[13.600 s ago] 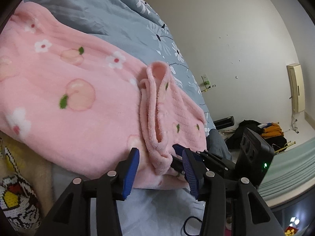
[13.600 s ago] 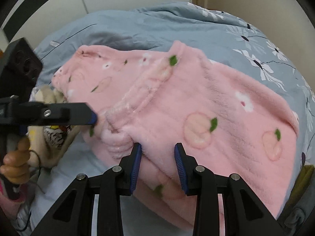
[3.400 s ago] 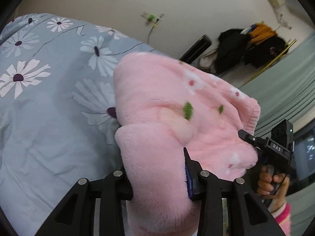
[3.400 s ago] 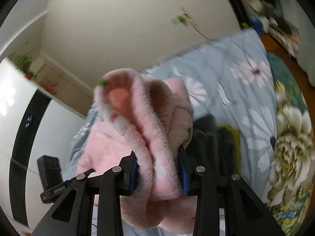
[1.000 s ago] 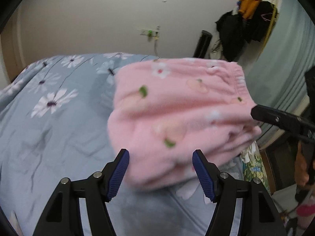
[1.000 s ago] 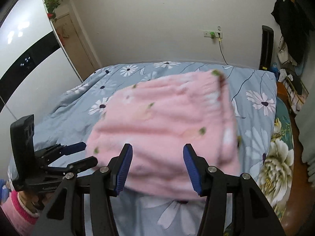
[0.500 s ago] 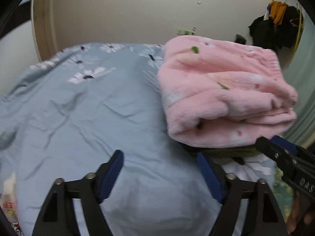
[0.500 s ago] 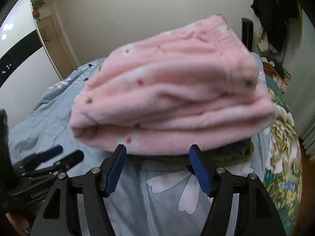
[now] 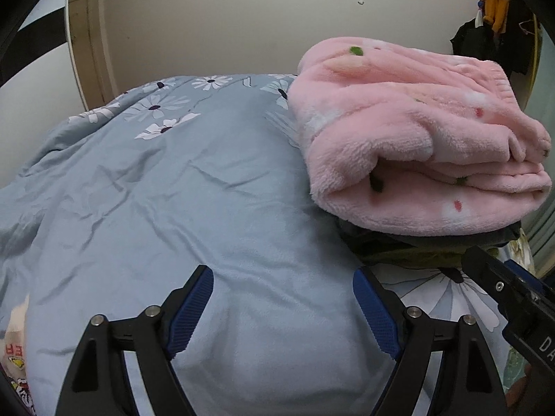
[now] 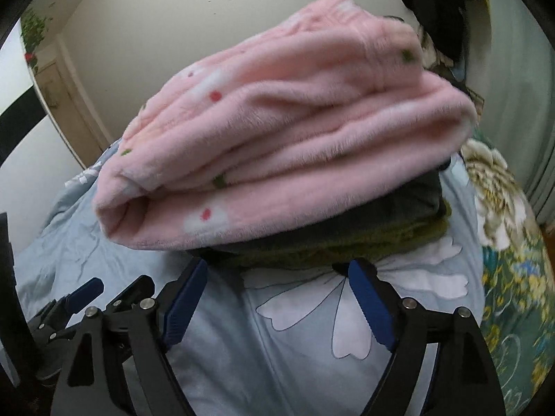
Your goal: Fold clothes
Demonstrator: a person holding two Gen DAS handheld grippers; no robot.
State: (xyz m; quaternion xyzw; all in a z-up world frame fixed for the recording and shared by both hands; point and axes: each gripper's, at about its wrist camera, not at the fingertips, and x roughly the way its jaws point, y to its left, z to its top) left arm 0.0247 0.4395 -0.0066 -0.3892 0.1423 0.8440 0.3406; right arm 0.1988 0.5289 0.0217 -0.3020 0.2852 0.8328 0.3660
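Note:
The folded pink fleece garment [image 9: 409,145] with peach and flower print lies on top of a stack of dark grey and olive folded clothes [image 9: 416,246] on the bed. It fills the upper middle of the right wrist view [image 10: 295,131], with the dark clothes [image 10: 347,235] under it. My left gripper [image 9: 282,306] is open and empty, low over the blue bedcover, left of the stack. My right gripper [image 10: 277,300] is open and empty, just in front of the stack. The right gripper's body shows at the left view's right edge [image 9: 513,298].
The grey-blue bedcover with white daisies [image 9: 156,190] spreads to the left. A green floral quilt [image 10: 513,277] lies at the right. A printed cloth [image 9: 14,353] shows at the lower left. Dark clothes hang on the far wall [image 9: 499,24]. The left gripper shows at the lower left [image 10: 76,301].
Both grippers have let go of the pink garment, opened, and drawn back and down. The garment now rests folded on the stack.

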